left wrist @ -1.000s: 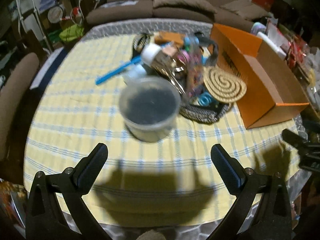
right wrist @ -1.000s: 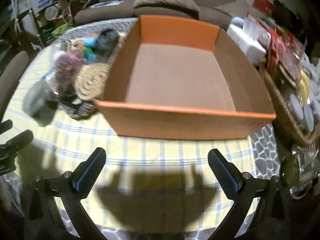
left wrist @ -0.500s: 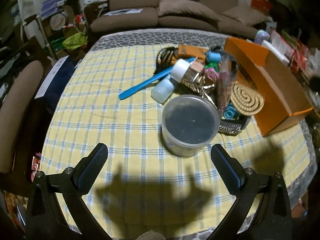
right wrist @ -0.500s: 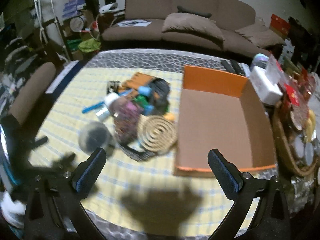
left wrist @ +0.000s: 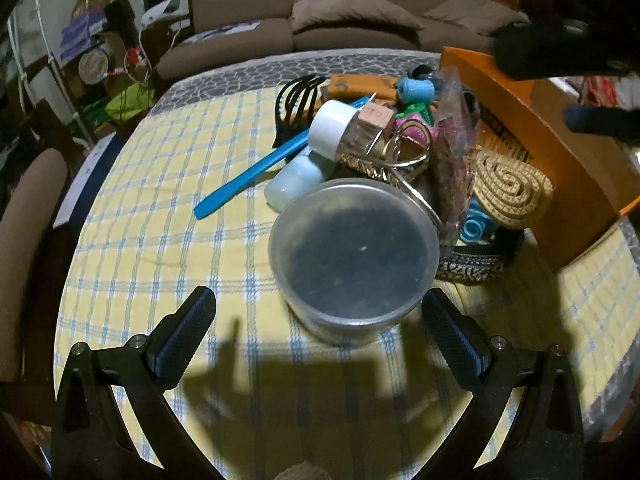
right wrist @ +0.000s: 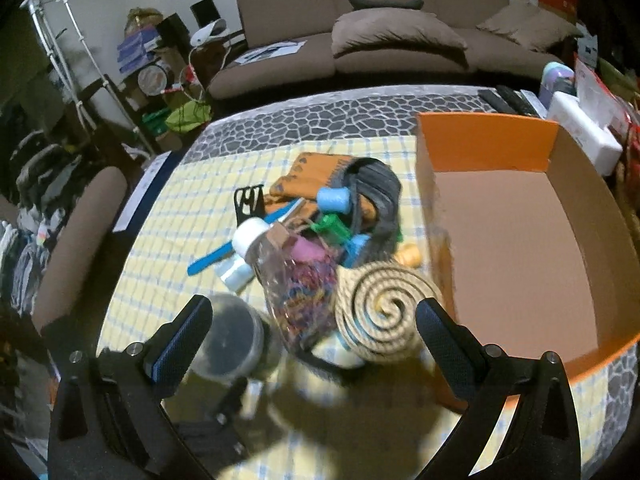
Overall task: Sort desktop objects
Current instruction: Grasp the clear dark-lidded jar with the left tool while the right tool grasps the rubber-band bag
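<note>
A heap of small objects lies on the yellow checked tablecloth. At its front stands a round clear tub with a dark lid, also in the right wrist view. Behind it are a blue comb, a white-capped bottle, a bag of colourful bands and a coiled rope mat. An open orange box stands to the right. My left gripper is open, its fingers either side of the tub's near edge. My right gripper is open above the heap, over the mat.
A brown sofa stands behind the table. A brown chair is at the left edge. Clutter and a white box crowd the right side past the orange box. The right gripper's dark body hangs over the box in the left wrist view.
My left gripper has moved closer to the lidded tub, which now sits between its fingers. My right gripper has swung left from the orange box to above the heap.
</note>
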